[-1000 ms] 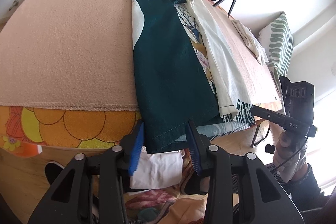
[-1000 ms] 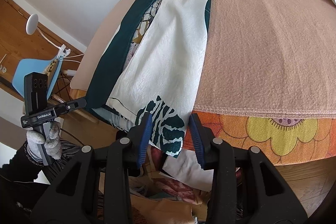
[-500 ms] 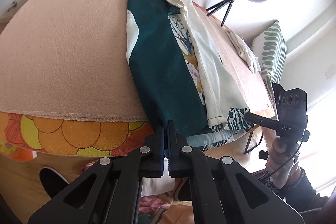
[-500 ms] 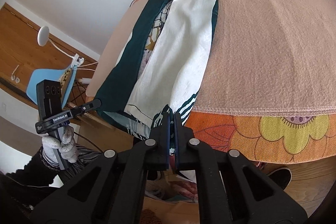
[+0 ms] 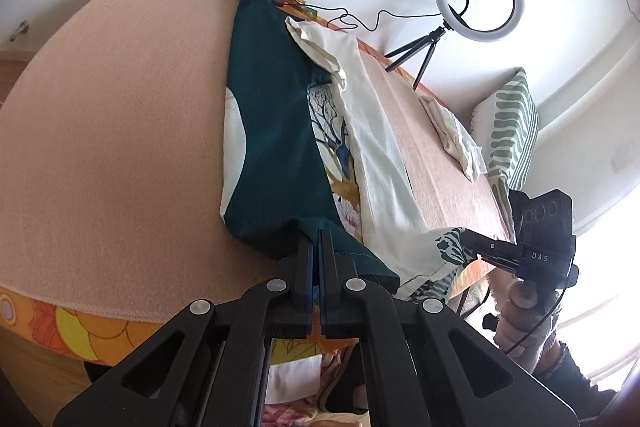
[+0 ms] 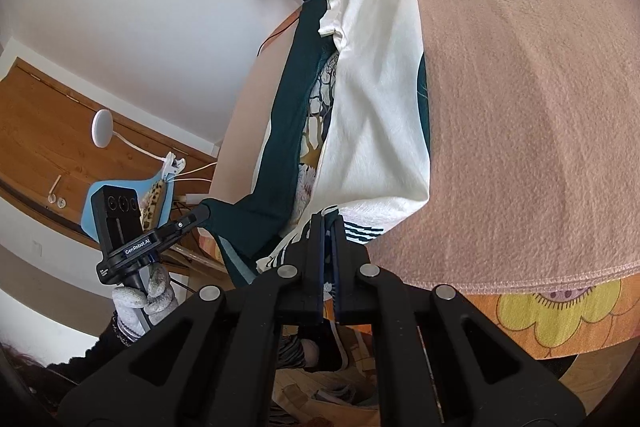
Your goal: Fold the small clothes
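Matt black plastic left gripper [image 5: 316, 247] with bright metal rivets; in its closed jaws, smooth dark-teal woven garment [image 5: 272, 155]. Beneath and left of the claw, napped, fuzzy pink blanket [image 5: 112, 147]. Right gripper [image 6: 329, 227], same plastic, pinching cream cloth

The garment [image 5: 276, 163]'s hem corners are hidden between both grippers' fingers [image 5: 306, 259].

Left claw [image 5: 315, 239]: black arms, silver screws | right claw [image 6: 329, 227]: likewise, blue pads | hand [image 6: 140, 297]: grey knit glove

home: pillow [image 5: 508, 131], flowered tablecloth [image 6: 552, 311]
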A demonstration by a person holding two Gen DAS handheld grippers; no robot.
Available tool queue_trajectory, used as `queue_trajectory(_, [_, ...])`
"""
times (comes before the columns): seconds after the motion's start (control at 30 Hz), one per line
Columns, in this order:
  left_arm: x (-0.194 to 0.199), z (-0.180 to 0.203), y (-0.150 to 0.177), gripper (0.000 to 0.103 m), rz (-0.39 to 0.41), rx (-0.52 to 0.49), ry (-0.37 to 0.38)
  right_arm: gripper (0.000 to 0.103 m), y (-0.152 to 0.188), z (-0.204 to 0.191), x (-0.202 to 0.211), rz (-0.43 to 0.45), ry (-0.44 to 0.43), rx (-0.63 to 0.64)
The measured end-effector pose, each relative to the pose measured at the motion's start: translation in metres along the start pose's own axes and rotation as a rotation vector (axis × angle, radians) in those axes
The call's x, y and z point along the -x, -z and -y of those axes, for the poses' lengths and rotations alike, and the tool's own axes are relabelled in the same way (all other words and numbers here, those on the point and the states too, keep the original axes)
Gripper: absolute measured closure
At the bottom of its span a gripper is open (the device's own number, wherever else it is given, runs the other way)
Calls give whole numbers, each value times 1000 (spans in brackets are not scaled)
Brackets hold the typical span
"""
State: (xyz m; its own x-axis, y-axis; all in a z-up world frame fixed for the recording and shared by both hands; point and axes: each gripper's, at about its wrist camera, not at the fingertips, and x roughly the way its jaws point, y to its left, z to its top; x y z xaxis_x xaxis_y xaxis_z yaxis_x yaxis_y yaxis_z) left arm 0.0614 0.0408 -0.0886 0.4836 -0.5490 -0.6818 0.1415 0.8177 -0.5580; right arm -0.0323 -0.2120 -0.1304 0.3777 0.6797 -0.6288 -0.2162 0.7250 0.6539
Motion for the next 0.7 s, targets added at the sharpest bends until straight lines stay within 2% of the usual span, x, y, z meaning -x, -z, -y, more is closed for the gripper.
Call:
queue_trajectory(0.23, [-17,-3,-35,102,20,12,-12,99,-45,5,-13,18,16,-21])
queue_trajectory(0.47, [-44,-19,-67,103,19,28,-59,99,-86,20,-39,21,53,-62])
queue_trajectory(0.7, [-72,-42,-87,102,-3,59,-101,99,-113,39,-69,19,100,-131])
